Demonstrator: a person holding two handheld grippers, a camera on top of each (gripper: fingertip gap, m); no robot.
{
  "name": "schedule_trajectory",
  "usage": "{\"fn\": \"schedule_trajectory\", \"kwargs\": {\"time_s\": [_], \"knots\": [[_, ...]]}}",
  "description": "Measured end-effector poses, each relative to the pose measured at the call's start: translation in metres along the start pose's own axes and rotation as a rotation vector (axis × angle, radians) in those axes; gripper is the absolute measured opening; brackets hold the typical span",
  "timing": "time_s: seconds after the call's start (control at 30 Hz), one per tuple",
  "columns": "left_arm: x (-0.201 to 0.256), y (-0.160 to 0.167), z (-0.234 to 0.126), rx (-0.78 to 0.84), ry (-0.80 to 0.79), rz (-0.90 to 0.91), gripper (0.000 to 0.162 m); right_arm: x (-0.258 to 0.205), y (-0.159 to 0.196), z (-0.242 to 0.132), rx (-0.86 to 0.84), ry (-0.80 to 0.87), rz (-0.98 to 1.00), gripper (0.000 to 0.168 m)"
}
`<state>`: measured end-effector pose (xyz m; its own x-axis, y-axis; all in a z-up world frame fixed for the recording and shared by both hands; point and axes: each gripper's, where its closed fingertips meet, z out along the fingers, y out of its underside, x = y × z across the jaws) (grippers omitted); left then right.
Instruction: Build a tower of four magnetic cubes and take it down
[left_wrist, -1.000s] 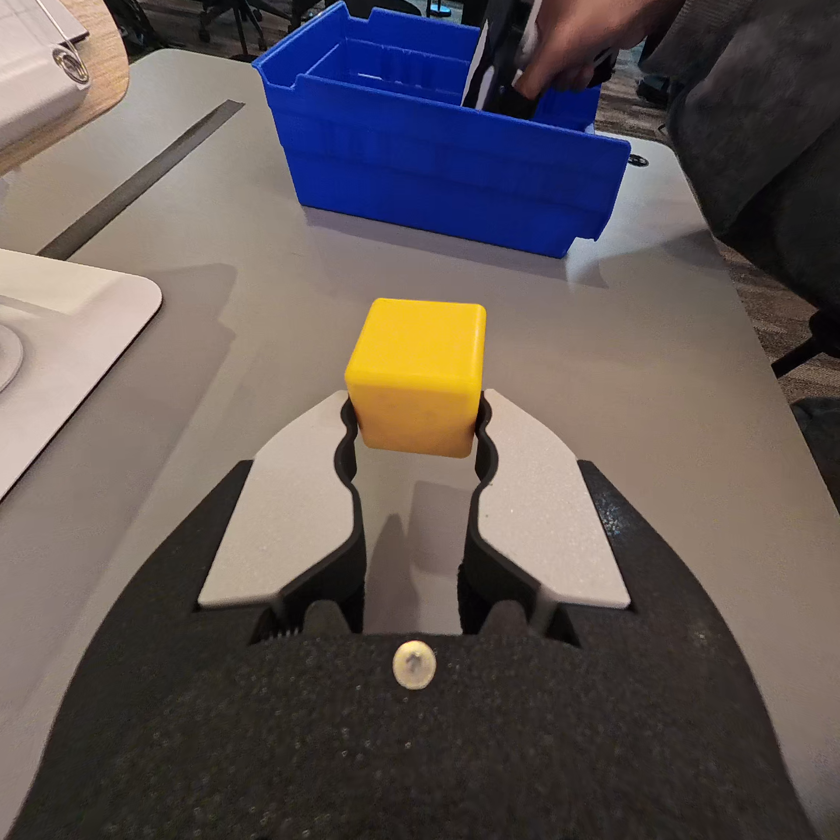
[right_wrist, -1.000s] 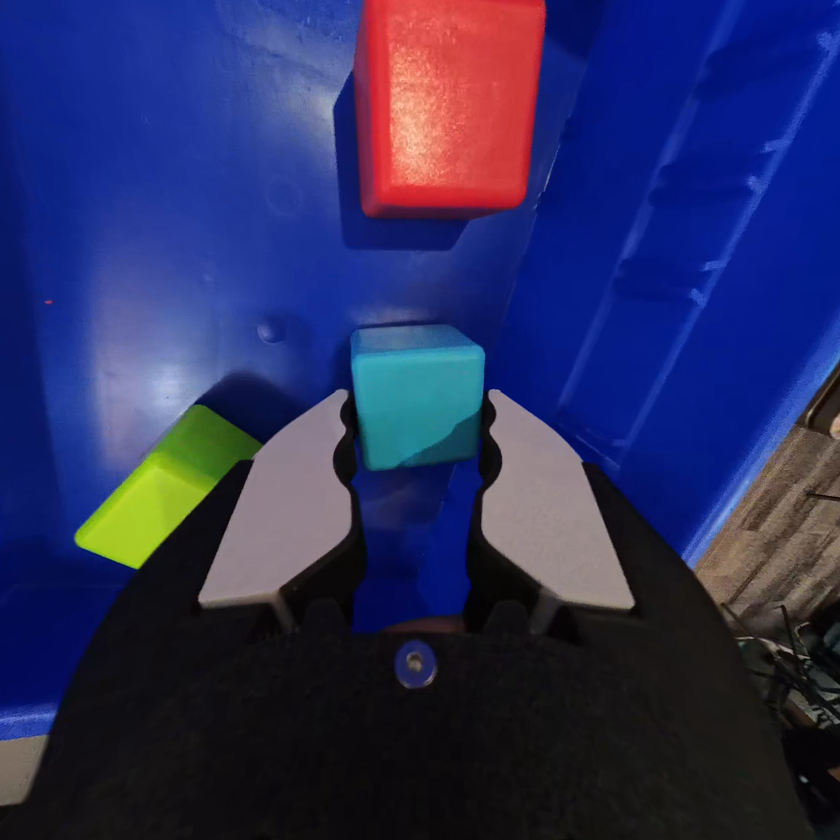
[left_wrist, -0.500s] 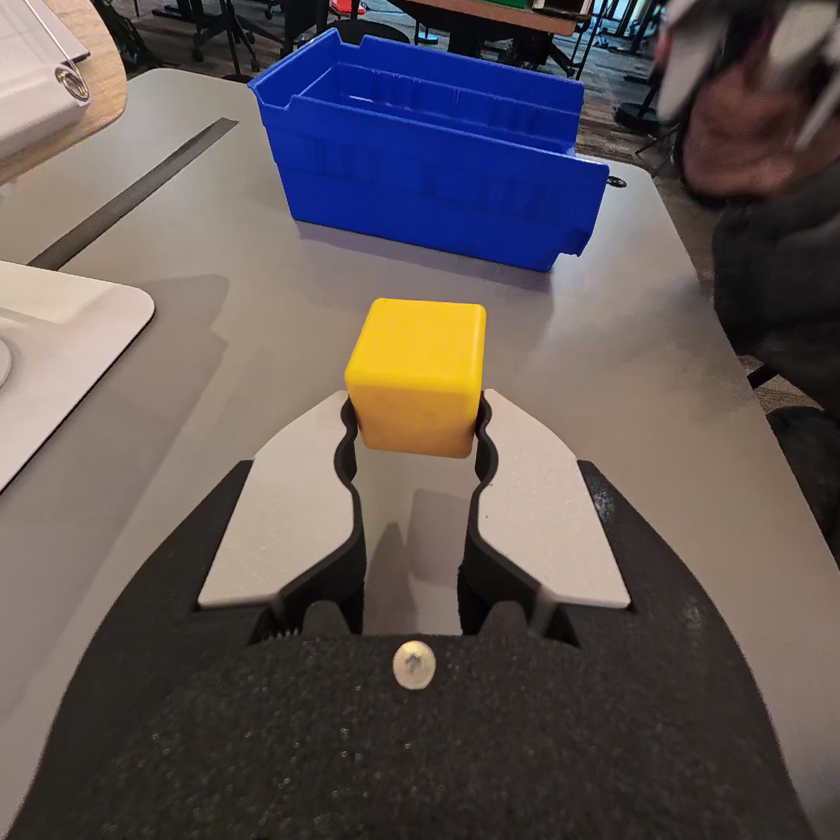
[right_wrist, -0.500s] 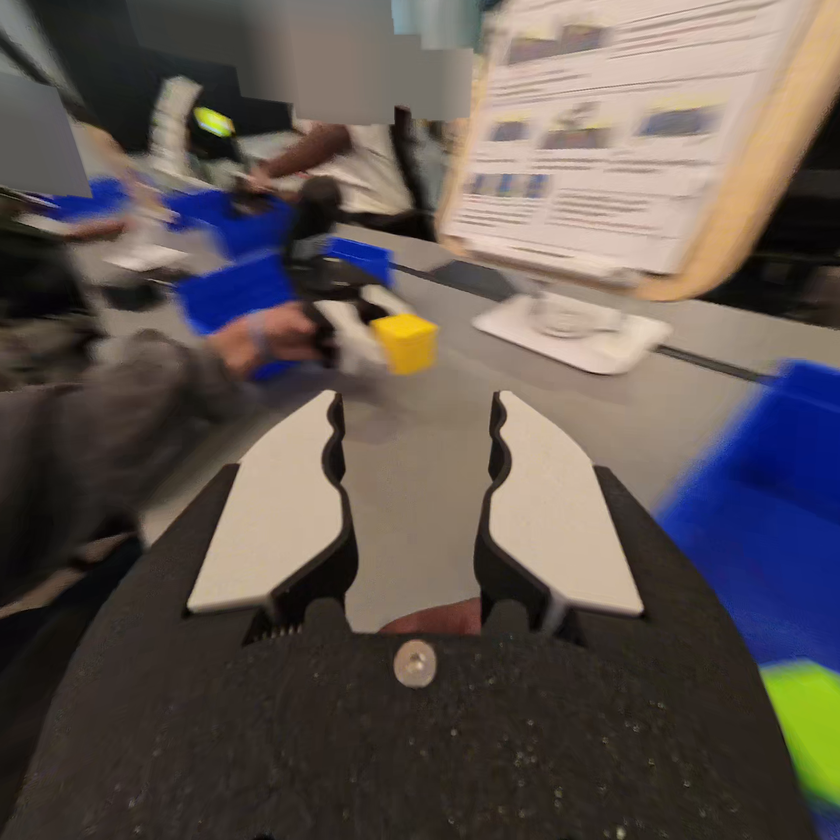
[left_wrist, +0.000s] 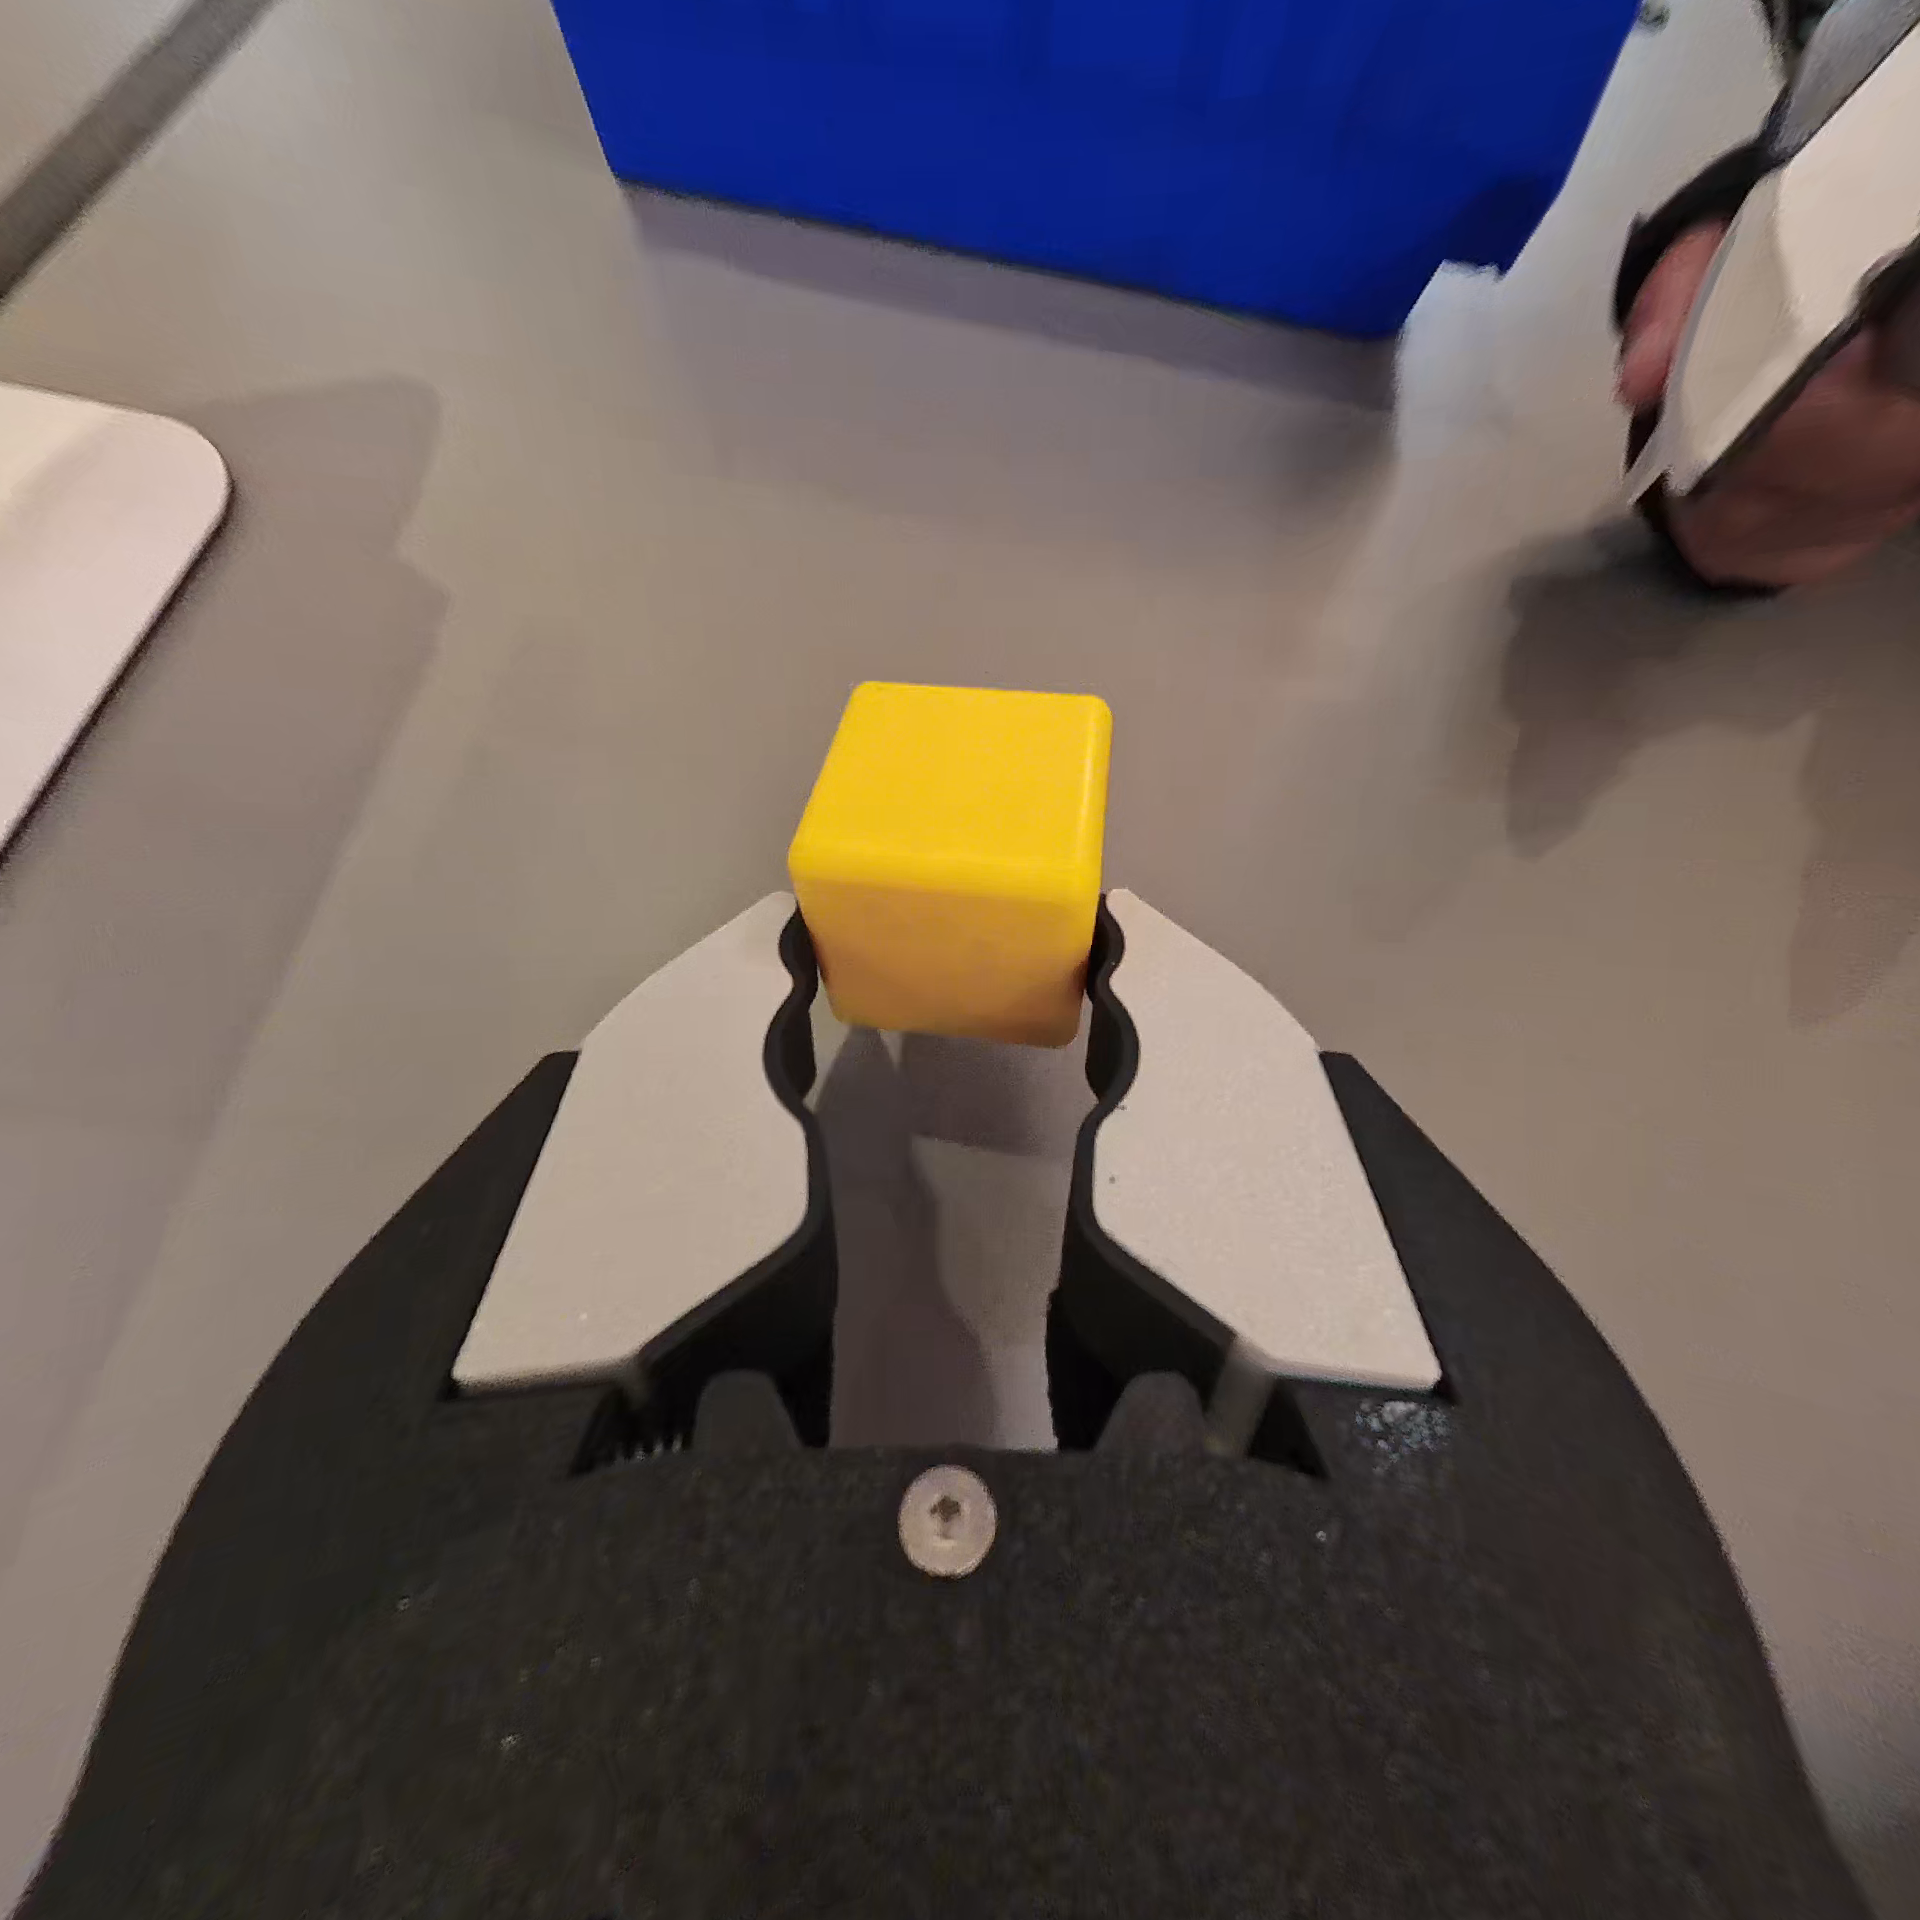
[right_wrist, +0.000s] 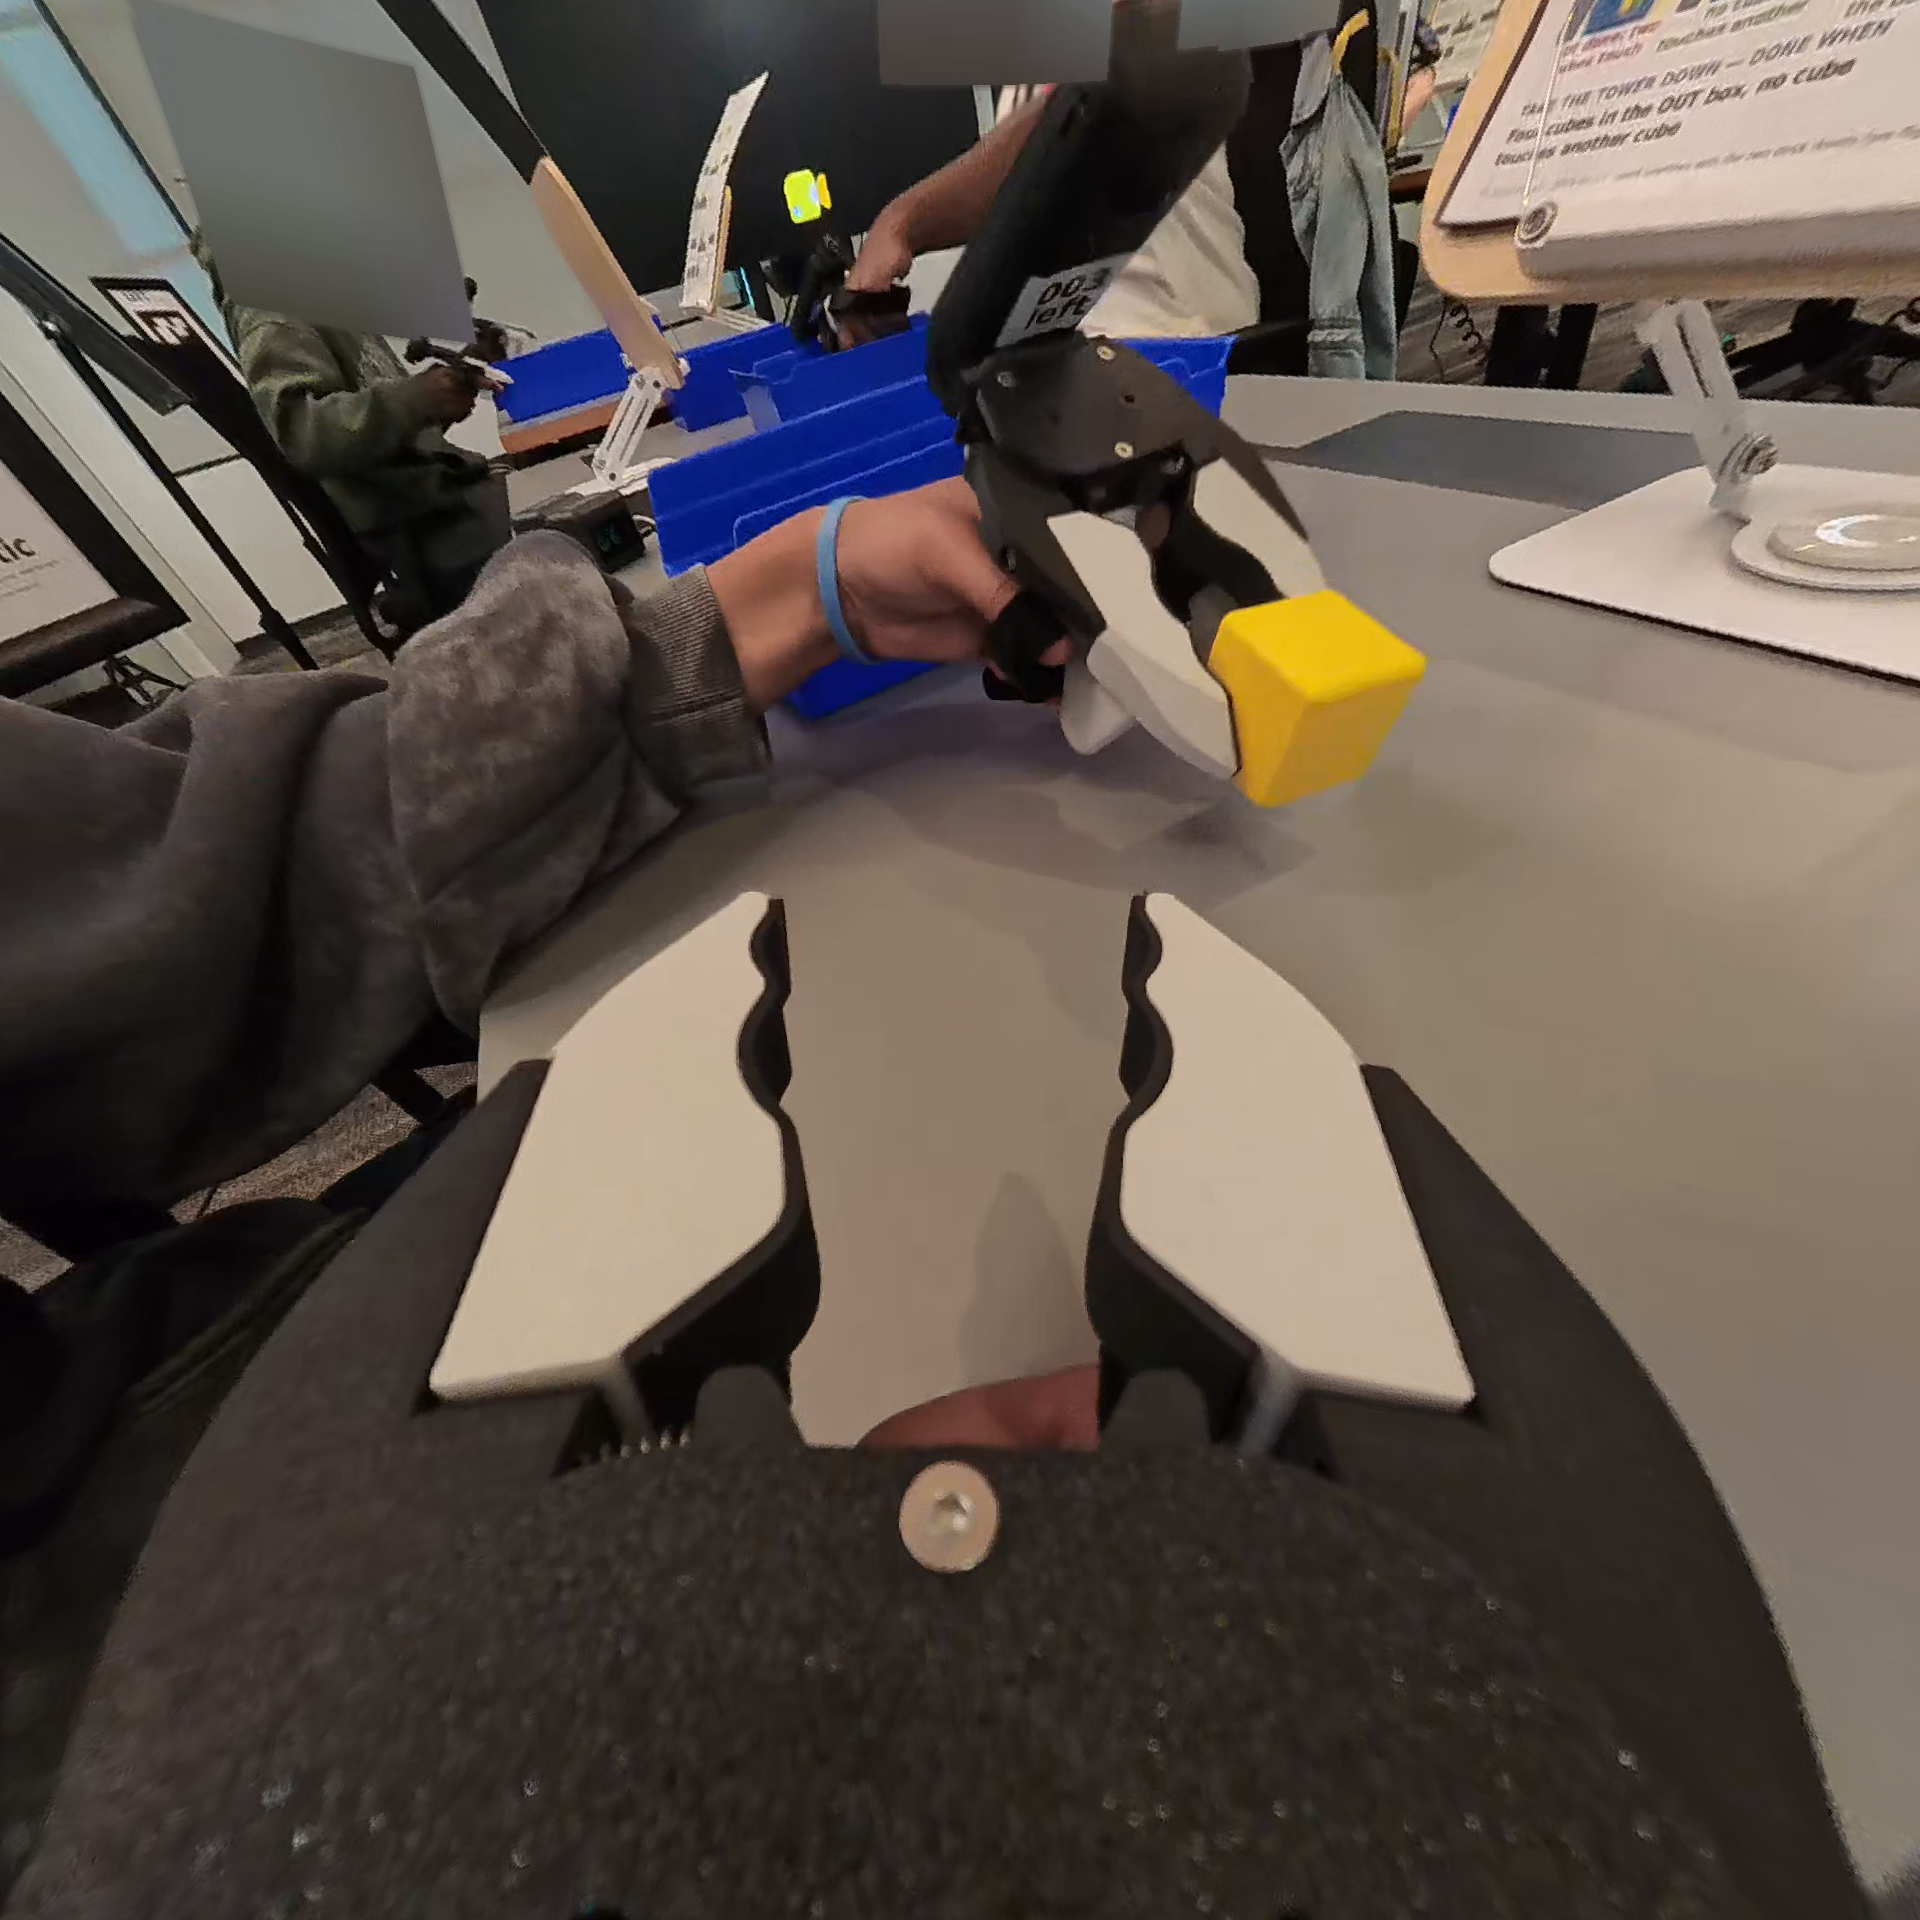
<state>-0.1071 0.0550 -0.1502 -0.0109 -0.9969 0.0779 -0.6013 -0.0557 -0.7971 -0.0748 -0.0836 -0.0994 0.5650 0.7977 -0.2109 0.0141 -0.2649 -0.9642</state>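
Grey table fills most of what we see, with a blue bin at its far side. Our left gripper pinches a yellow cube at its fingertips. From the right wrist view we see the cube held just above the table, tilted, and our hand with a blue wristband and grey sleeve squeezing the handle. Our right gripper has its two fingers spread apart with nothing between them, only bare table. A white stand base sits on the table past the cube. More blue bins and other people are behind, at other tables.
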Motion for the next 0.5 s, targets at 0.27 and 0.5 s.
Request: {"fn": "schedule_trajectory", "kwargs": {"time_s": [0.27, 0.5], "knots": [[0.001, 0.024, 0.019, -0.125, 0.020, -0.009, 0.049, -0.002, 0.001, -0.002, -0.021, -0.004, 0.006, 0.061], [0.001, 0.030, 0.022, -0.154, 0.011, 0.004, 0.050, -0.001, 0.000, -0.007, -0.109, -0.001, -0.015, 0.070]]}}
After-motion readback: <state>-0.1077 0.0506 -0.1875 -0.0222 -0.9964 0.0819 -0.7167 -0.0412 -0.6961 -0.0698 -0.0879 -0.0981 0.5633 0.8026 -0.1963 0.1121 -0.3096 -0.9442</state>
